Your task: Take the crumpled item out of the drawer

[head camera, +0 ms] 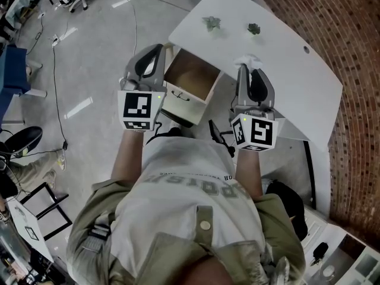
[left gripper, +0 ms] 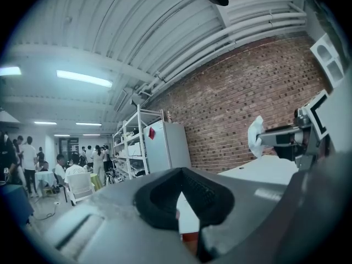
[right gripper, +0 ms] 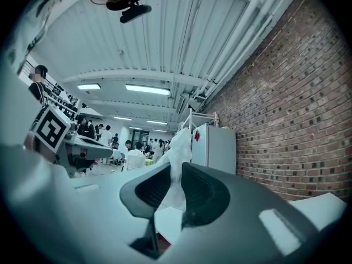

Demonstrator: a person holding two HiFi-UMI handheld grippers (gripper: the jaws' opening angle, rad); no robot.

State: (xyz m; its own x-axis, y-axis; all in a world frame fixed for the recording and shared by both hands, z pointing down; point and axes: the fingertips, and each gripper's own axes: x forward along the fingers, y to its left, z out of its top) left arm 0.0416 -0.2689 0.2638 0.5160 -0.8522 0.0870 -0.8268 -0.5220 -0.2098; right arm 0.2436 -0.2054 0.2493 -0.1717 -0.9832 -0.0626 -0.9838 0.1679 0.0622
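Observation:
In the head view both grippers are held up in front of the person's chest. My right gripper [head camera: 247, 67] is shut on the white crumpled item [head camera: 248, 60], which sticks out past its fingertips over the white table [head camera: 279, 70]. The right gripper view shows this crumpled item [right gripper: 177, 144] pinched between the dark pads. My left gripper [head camera: 154, 49] hangs over the left side of the open drawer [head camera: 181, 103]; its jaws [left gripper: 181, 172] are shut with nothing in them. Off to the right in the left gripper view is the held crumpled item [left gripper: 255, 137]. The drawer's brown inside looks bare.
Two small dark plant-like things [head camera: 211, 22] [head camera: 254, 28] lie on the far part of the table. A brick wall [head camera: 332, 22] runs along the right. Cables trail over the grey floor [head camera: 89, 52] to the left. People and shelving [left gripper: 132, 147] stand far off.

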